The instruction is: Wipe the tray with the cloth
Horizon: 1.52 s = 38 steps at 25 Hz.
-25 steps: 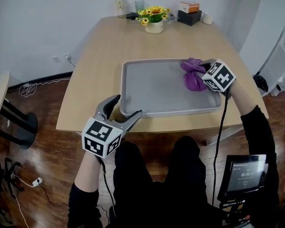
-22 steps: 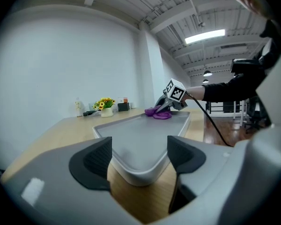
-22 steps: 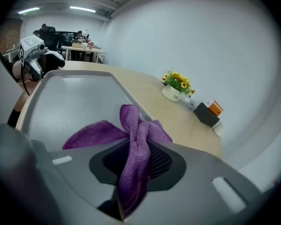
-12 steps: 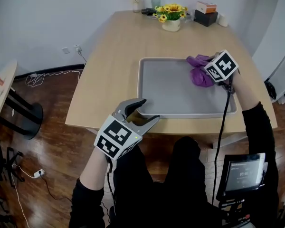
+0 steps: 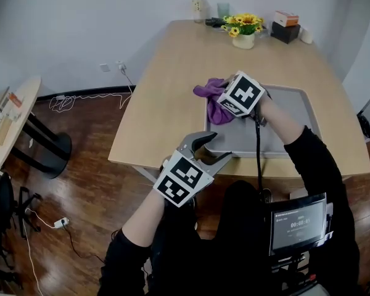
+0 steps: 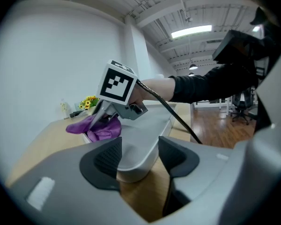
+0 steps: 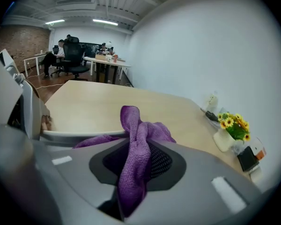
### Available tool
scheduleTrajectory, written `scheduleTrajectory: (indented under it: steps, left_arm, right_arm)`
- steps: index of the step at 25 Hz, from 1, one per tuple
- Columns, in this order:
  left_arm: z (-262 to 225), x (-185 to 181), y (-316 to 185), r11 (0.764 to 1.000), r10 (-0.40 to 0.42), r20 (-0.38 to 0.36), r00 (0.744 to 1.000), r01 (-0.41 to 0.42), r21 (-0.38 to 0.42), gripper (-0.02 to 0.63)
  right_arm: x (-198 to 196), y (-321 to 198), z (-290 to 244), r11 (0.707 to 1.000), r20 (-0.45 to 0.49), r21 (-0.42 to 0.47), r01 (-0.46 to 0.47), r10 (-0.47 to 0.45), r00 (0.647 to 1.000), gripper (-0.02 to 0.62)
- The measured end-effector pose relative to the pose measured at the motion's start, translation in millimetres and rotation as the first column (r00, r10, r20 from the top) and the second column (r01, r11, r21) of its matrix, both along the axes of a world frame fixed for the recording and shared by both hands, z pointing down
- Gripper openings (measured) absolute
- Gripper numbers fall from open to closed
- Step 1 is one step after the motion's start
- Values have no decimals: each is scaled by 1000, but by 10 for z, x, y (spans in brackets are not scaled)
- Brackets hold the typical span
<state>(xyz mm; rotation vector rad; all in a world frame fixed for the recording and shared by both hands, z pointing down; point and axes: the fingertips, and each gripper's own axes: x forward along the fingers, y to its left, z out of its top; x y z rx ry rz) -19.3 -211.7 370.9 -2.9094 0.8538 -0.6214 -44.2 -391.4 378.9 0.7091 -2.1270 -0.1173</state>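
Observation:
The grey tray lies on the wooden table, near its front edge. My right gripper is shut on the purple cloth at the tray's far left corner, and part of the cloth spills over the rim onto the table. In the right gripper view the cloth hangs bunched between the pads, above the tray rim. My left gripper straddles the tray's near left corner. Its jaws have just been closing, and its pads now press on that corner.
A vase of yellow flowers, a bottle, a glass and small boxes stand along the table's far edge. A round side table stands at the left. A screen sits on the person's lap.
My right gripper has swept the cloth from the tray's far right corner across to its far left corner. The left gripper's jaws have narrowed onto the tray's near left corner.

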Motion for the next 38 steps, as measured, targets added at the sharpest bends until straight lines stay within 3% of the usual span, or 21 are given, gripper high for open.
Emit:
scheduleTrajectory:
  steps: [2,5,10,15,18,20,24,27,29,35,38]
  left_arm:
    - [10,-21,-4,1000,-2,3,1000,2,4,232]
    - [14,-27,11,1000,-6,8,1000,6,12,232]
    - [-31,58,36,1000,-7,16,1000,7,29,232]
    - [27,-59,-31,1000,-25,18,1000,25,5,238]
    - [9,-312,-55,995,-87,-4,996,87,-40,285]
    - [2,-444,-52,990,-105,-23,994,102,-102,369]
    - [96,-459,-39,986,-67,28,997,71,-152,368]
    - [205,-385,9,988,-11,117,993,29,-149,365]
    - [192,-320,18,990,0,136,991,19,-142,357]
    - [116,-306,-35,996,1,201,980,18,-92,277]
    - [-25,-291,50,999,41,258,965,-44,4,255]
  right_arm:
    - [-110,34,10,999,-29,27,27,-27,999,83]
    - [71,36,13,1000,-47,8,5,-5,999,83]
    - [1153,15,-25,985,-66,-59,-162,158,985,83]
    - [2331,58,13,934,-88,-70,-349,343,935,84]
    - [2830,165,3,902,-95,-92,-423,415,905,84]
    - [2979,202,-17,892,-92,-104,-440,432,897,84]
    - [2745,178,-2,899,-106,-93,-427,418,902,83]
    - [2199,131,-6,933,-103,-85,-349,340,935,83]
    - [1781,120,-19,957,-100,-84,-278,269,958,83]
    - [587,238,-25,994,-88,-90,-66,58,994,83]
    - [232,355,-22,998,-101,-65,10,-17,995,83]
